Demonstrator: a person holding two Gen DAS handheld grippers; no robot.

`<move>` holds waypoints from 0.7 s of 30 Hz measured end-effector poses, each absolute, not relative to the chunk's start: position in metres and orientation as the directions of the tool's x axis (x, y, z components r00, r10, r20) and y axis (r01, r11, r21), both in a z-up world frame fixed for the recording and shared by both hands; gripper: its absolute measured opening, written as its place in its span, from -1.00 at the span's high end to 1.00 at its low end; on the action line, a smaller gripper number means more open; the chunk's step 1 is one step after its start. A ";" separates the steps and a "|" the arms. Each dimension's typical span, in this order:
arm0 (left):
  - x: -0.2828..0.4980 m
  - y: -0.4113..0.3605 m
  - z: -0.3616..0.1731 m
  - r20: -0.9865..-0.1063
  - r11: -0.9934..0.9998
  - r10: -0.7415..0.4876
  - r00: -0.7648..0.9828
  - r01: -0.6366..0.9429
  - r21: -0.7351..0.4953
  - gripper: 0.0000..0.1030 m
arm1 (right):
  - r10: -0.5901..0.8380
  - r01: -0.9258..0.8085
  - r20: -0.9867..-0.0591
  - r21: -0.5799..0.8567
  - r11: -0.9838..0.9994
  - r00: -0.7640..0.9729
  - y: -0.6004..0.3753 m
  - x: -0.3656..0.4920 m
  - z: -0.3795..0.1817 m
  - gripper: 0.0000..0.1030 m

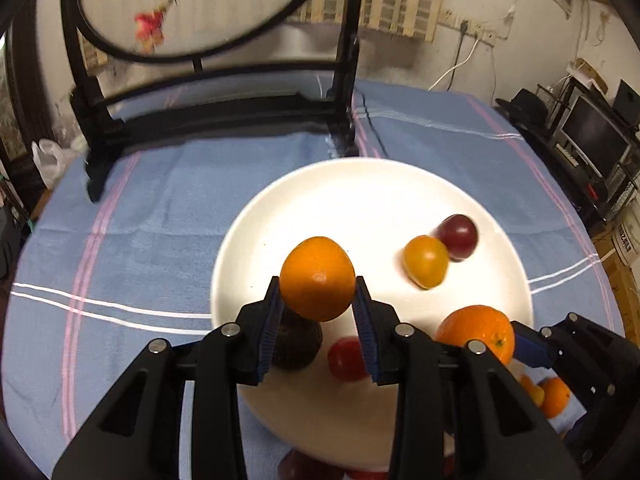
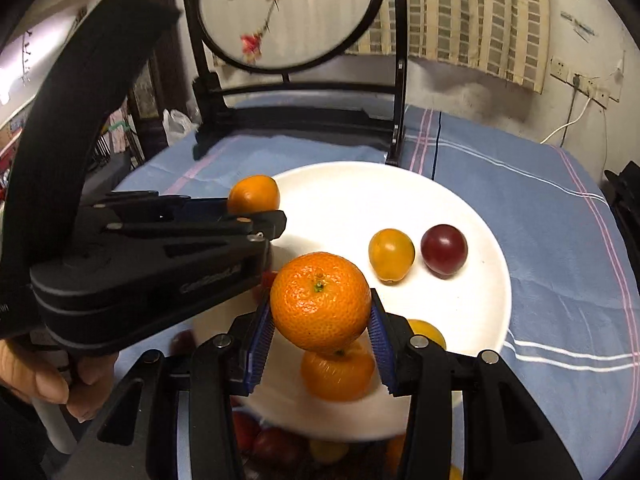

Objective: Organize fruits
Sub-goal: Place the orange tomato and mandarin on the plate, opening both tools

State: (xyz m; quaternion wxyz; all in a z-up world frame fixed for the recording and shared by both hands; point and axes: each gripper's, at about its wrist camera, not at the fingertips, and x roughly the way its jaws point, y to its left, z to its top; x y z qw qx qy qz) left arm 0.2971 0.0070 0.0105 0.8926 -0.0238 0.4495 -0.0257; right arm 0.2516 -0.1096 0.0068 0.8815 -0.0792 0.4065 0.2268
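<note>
Right wrist: mandarin (image 2: pixel 320 300) clamped in jaws above plate (image 2: pixel 472 208).

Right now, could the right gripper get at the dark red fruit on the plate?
Probably not yet: the right gripper is shut on a mandarin. The way to the dark red fruit on the white plate looks open otherwise.

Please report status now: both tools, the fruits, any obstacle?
Left tool shut on smooth orange. Right tool shut on mandarin. Both above white plate. Nothing blocking.
</note>
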 end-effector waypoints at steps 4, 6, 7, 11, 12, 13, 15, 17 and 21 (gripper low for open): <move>0.309 0.011 -0.004 -0.818 0.997 -0.049 0.573 -0.014 -0.070 0.28 | 0.338 -0.445 -0.770 0.079 0.892 0.541 -0.112 0.260 -0.002 0.05; 0.305 0.011 -0.001 -0.811 0.998 -0.021 0.584 -0.039 -0.054 0.20 | 0.368 -0.444 -0.761 0.117 0.888 0.535 -0.118 0.258 0.000 -0.12; 0.297 0.011 0.004 -0.796 0.997 -0.010 0.605 -0.050 -0.051 0.16 | 0.377 -0.443 -0.745 0.122 0.888 0.550 -0.123 0.255 0.003 -0.13; 0.268 0.007 0.023 -0.754 0.998 -0.008 0.657 -0.040 -0.046 -0.20 | 0.392 -0.431 -0.712 0.138 0.892 0.583 -0.143 0.236 0.019 -0.15; 0.261 0.006 0.027 -0.746 0.998 -0.007 0.666 -0.036 -0.042 -0.25 | 0.396 -0.430 -0.708 0.144 0.891 0.585 -0.147 0.232 0.022 -0.19; 0.250 0.006 0.033 -0.734 0.999 -0.009 0.679 -0.029 -0.040 -0.27 | 0.404 -0.430 -0.700 0.153 0.890 0.588 -0.155 0.223 0.027 -0.28; 0.231 0.004 0.041 -0.718 0.999 -0.013 0.696 -0.021 -0.038 -0.29 | 0.404 -0.419 -0.685 0.156 0.894 0.606 -0.171 0.207 0.034 -0.35; 0.211 0.004 0.047 -0.708 0.999 -0.015 0.706 -0.018 -0.040 -0.39 | 0.401 -0.407 -0.671 0.159 0.899 0.624 -0.188 0.190 0.040 -0.37; 0.176 0.004 0.049 -0.687 0.999 -0.026 0.726 -0.011 -0.050 -0.45 | 0.392 -0.367 -0.654 0.183 0.912 0.647 -0.224 0.158 0.046 -0.48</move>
